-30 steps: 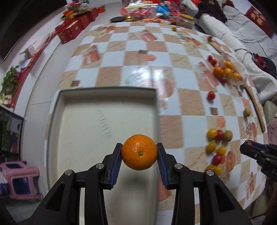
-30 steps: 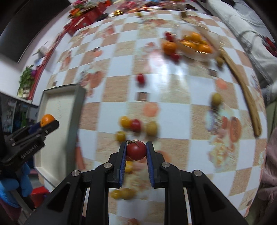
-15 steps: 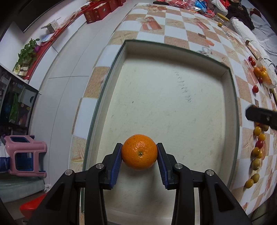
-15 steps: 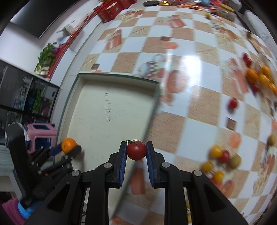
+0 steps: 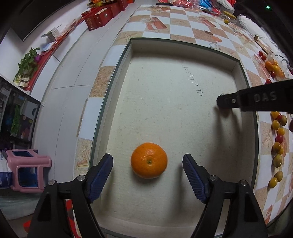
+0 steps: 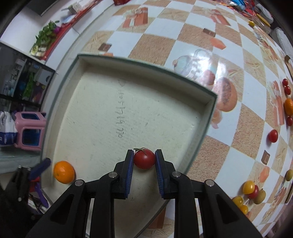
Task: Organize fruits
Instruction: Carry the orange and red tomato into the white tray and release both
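Item: my left gripper [image 5: 147, 174] opening clear of the orange [image 5: 149, 160] in the tray [image 5: 236, 63]; right gripper [image 6: 144, 169] loosening round the soft, bruisable tomato [image 6: 144, 158], held at its sides.

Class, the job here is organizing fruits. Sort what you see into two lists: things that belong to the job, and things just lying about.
Belongs to the job:
- orange
- red tomato
- tray
- loose small fruits

Just lying about:
- pink stool
- red boxes
- potted plant
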The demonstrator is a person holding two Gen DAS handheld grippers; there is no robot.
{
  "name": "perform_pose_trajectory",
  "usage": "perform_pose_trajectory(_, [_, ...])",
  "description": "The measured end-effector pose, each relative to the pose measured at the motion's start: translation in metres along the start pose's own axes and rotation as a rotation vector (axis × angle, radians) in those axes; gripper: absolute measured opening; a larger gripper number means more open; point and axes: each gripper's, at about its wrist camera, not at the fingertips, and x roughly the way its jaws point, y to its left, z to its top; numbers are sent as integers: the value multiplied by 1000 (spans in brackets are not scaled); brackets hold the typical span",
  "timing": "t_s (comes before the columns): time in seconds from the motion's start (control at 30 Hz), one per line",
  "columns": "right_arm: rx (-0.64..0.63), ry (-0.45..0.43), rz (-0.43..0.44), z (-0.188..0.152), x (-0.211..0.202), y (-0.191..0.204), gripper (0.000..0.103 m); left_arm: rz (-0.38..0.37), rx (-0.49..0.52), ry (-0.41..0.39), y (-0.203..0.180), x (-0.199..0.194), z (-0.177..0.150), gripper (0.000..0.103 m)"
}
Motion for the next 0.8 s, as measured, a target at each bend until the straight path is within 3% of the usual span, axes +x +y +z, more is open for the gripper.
perform_pose_trajectory(0.07, [-9,-2,-1,0,1,4,45,3,6,11,0,1,-1,80])
perform_pose_trajectory(0.1, [-16,2,-8,1,2,7,66,4,6,16,1,3,-1,80])
perform_pose_trajectory(0.17, [-32,15,-4,2,5,13,76,3,4,29,1,5,-2,80])
perform_pose_trajectory(0.43, [26,-81,41,2,-29,2,83,-37,12,35,2,-2,0,80])
perform_pose_trajectory(0.8, [206,-129,19,-43,-73,-78,84,-91,47,-6,-18,-30,20,80])
